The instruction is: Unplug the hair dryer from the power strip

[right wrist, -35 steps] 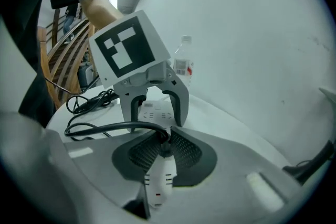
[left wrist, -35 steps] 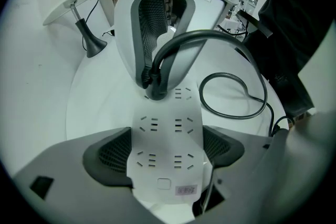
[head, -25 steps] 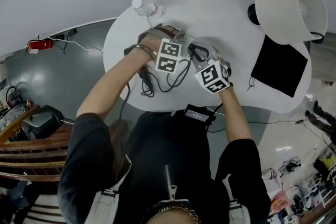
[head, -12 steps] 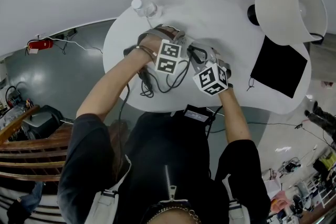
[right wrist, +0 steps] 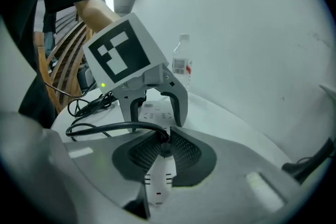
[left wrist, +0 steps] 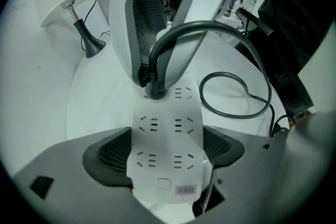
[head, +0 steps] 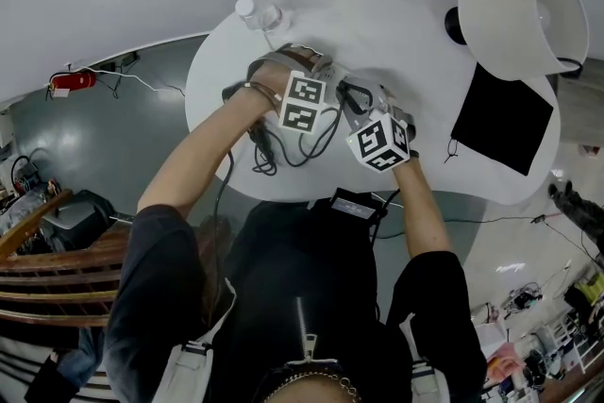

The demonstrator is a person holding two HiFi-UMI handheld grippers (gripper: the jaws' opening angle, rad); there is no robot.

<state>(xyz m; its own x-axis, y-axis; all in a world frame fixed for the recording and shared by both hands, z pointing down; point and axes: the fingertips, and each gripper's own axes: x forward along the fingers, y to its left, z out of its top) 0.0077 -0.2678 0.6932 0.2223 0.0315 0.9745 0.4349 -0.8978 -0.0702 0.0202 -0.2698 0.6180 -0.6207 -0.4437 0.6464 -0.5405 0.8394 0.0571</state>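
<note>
The right hand-held gripper (right wrist: pixel 164 156) has its mesh pads pressed together on the hair dryer's black plug (left wrist: pixel 155 89). Over the last second its marker cube drifts only a touch toward the near edge of the table (head: pixel 396 24), so the pull is barely begun. The plug looks still seated in the far end of the white power strip (left wrist: pixel 164 128), though the view there is too tight to be sure its pins have not started to lift. The left hand-held gripper (left wrist: pixel 165 150) pinches the strip's near end from both sides and has not shifted, which keeps the strip down for the pull. The plug's cable (left wrist: pixel 247 113) loops off to the right on the table; I cannot pick out the dryer itself. A lamp (head: pixel 519 14) stands far right and a water bottle (head: pixel 257 11) far left.
</note>
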